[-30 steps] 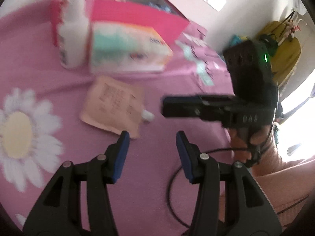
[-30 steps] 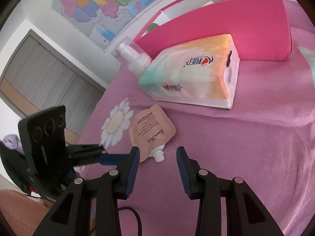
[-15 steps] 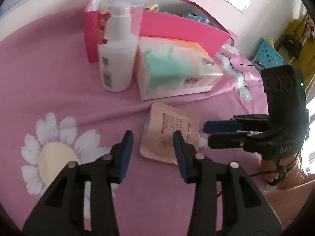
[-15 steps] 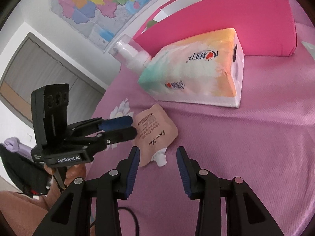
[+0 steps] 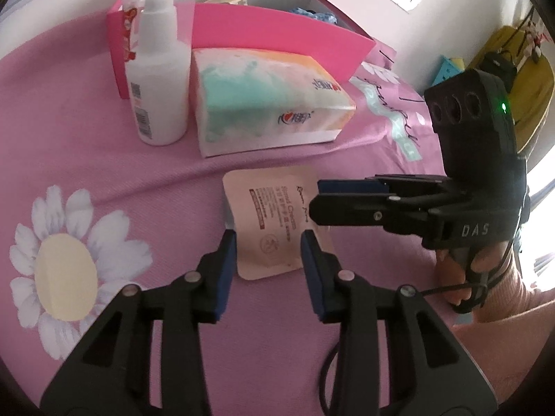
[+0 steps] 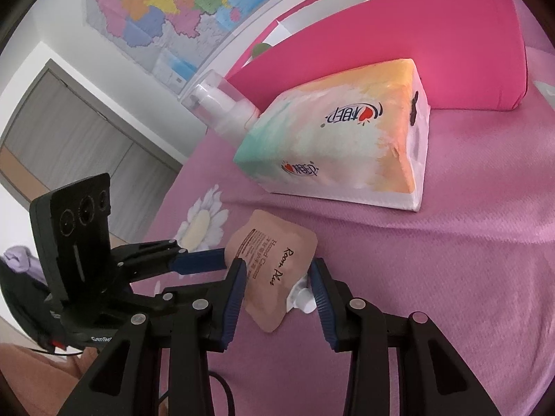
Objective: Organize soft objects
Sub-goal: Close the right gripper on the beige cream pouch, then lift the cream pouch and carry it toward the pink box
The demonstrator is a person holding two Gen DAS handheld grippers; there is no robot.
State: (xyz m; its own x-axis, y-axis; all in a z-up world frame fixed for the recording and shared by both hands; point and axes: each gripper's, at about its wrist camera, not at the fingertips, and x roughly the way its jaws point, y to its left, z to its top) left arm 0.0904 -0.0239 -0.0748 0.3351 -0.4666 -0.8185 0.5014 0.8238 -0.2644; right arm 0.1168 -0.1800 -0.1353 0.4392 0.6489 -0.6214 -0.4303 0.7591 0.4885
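A beige hand-cream pouch point(image 5: 274, 222) lies flat on the pink bedspread point(image 5: 86, 159), its white cap toward the right gripper. My left gripper point(image 5: 269, 242) straddles the pouch's near end. Its jaws are closing, and the pads stand just clear of the pouch's edges. My right gripper point(image 6: 277, 270) is open over the pouch point(image 6: 274, 263), with the cap point(image 6: 301, 300) by its right finger. The right gripper point(image 5: 317, 196) comes in from the right, the left gripper point(image 6: 218, 260) from the left. A soft tissue pack point(image 5: 270, 104) lies behind the pouch.
A white pump bottle point(image 5: 159, 79) stands left of the tissue pack point(image 6: 347, 152). Behind both is an open pink box point(image 5: 277, 34) with items inside. A daisy print point(image 5: 66, 270) marks the bedspread at left. A hand in a pink sleeve point(image 5: 485, 339) holds the right gripper.
My left gripper has swung in over the pouch and its jaws have narrowed around it. The right gripper has edged forward, so the pouch now lies between its fingers.
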